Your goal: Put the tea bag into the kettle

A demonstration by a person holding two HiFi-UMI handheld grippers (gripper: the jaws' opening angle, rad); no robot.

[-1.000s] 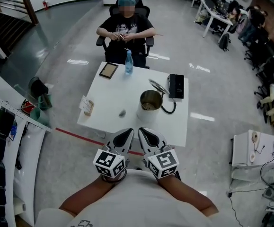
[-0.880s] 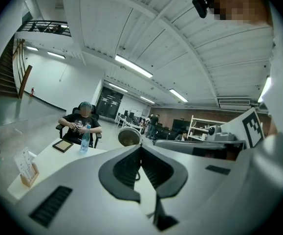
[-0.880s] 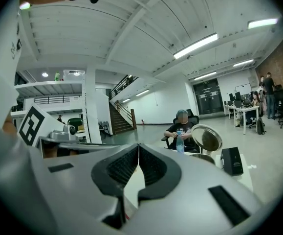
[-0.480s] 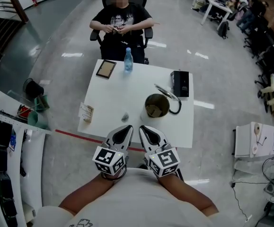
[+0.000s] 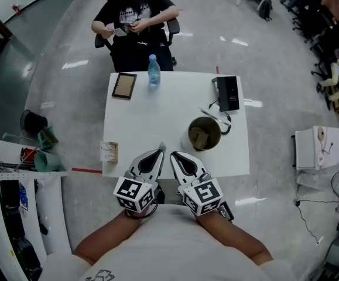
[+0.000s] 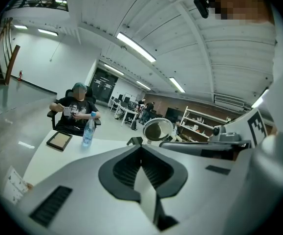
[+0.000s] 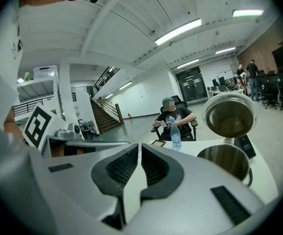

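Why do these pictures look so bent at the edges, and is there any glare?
Head view: a fisheye bulge curves the table edges, and lamp glare streaks the glossy floor. Left claw view: black corners, ceiling beams bowed. Right claw view: the ceiling lights are blown out white, while the kettle reads clear.

**R gripper cam: jaws shut, kettle open at right**

R gripper [image 7: 139, 146] fills the lower frame. Its jaws are closed to a thin slit w/ nothing between them. Steel kettle [image 7: 228, 161] sits just right of the jaw tips on the white table [image 7: 192, 149], its lid [image 7: 229, 114] flipped up and the inside facing the cam. A black box [image 7: 244, 145] pokes out behind the kettle. Clear water bottle [image 7: 175, 136] stands upright near the far edge, w/ a small dark frame [image 7: 157, 142] lying flat left of it. Seated person [image 7: 173, 116] beyond the bottle, hands together. L gripper [image 7: 58, 133] is at the left edge, marker cube showing. Staircase [image 7: 103, 117] in the bkgd.
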